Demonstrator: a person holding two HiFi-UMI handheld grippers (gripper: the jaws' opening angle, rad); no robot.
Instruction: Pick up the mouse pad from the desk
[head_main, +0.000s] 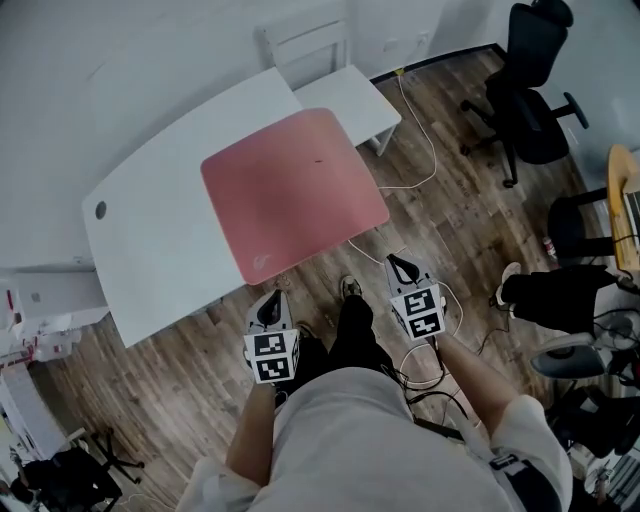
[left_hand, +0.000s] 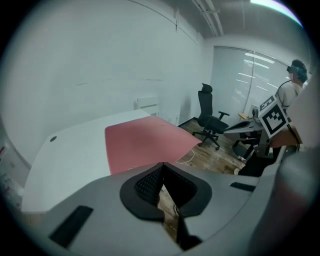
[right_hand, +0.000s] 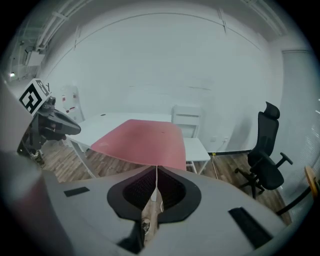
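A large pink mouse pad (head_main: 290, 190) lies flat on the white desk (head_main: 150, 240), and its near right corner hangs over the desk's edge. Both grippers hover above the wooden floor, short of the desk and apart from the pad. My left gripper (head_main: 268, 308) is near the pad's front corner; its jaws are shut and hold nothing. To its right, my right gripper (head_main: 402, 268) is shut and empty too. In the left gripper view the mouse pad (left_hand: 145, 142) shows beyond the shut left gripper (left_hand: 162, 175). The right gripper view shows the mouse pad (right_hand: 142, 140) ahead of the shut right gripper (right_hand: 156, 185).
A small white side table (head_main: 350, 100) stands against the desk's far end. A white cable (head_main: 428, 150) runs over the wooden floor. A black office chair (head_main: 530, 95) stands at the back right. Another person's legs (head_main: 550, 290) and more cables are at the right.
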